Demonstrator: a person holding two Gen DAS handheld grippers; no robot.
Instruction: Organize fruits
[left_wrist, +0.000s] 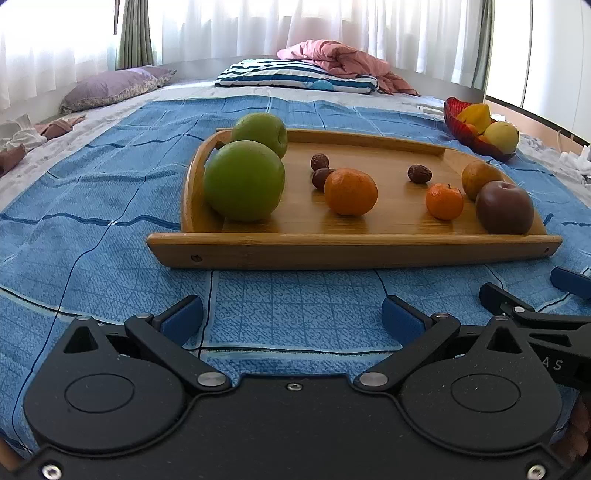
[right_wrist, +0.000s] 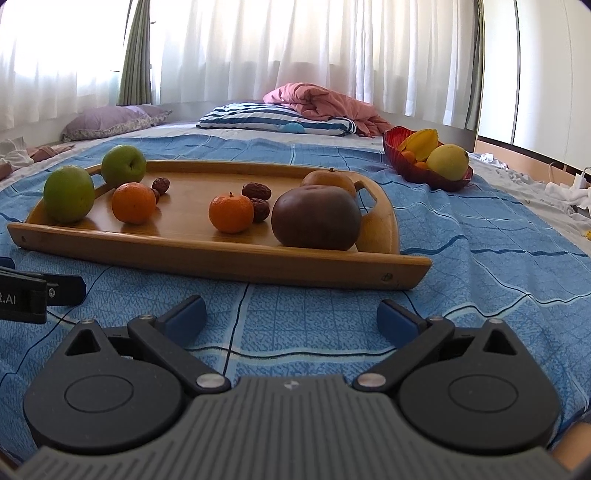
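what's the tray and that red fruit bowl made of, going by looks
Tray: looks like bamboo or light wood, with fine parallel grain strips, a smooth satin sheen and a screw head at the corner.
Red bowl: probably glass or clear plastic; it is translucent red with ribbed walls that catch the light. Which of the two, the look leaves open.

Left gripper (left_wrist: 291, 317): jaws spread wide, nothing between them. The blue pads (left_wrist: 183, 319) sit at the finger ends, angled inward. The body is level and low, pointing forward.

Right gripper (right_wrist: 291, 319): jaws spread wide, nothing between them. Its blue pads (right_wrist: 399, 325) match the left unit in angle. The body is level and low, pointing forward.

Relative position: both units lie side by side, near each other but apart. Each wrist view shows the other unit's fingers at its frame edge. Neither gripper touches anything.
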